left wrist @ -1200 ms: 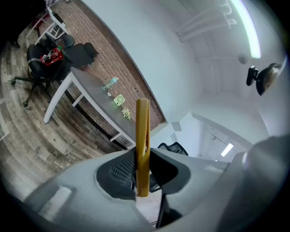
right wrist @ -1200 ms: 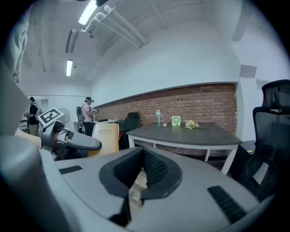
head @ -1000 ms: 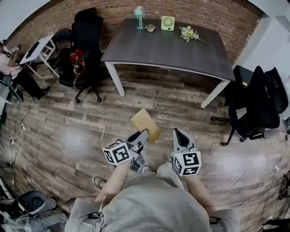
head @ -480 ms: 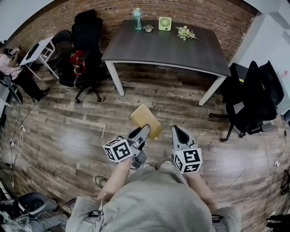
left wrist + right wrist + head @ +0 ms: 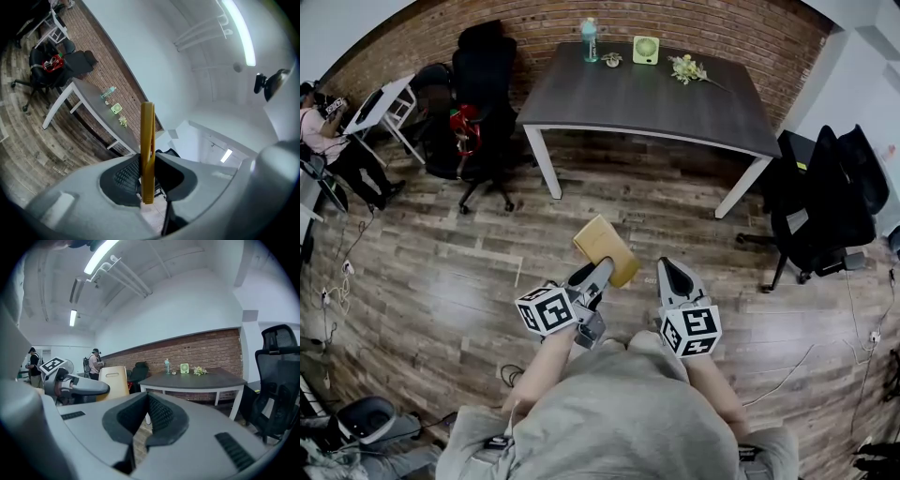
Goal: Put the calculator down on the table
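Calculator [image 5: 602, 246], a flat yellow slab, sat edge-on between the pads [image 5: 124, 174] of the left gripper [image 5: 598, 274], which were clamped on its lower end. The rest of it stuck out past the fingertips. It hung in the air over the wooden floor [image 5: 441, 281], well short of the near edge of the dark table [image 5: 656, 103]. The right gripper [image 5: 668, 274], just beside it, held nothing, its jaws pressed together.

A bottle [image 5: 590, 39], green fan [image 5: 646, 49] and perhaps flowers [image 5: 687, 68] stand by the brick wall [image 5: 750, 33].
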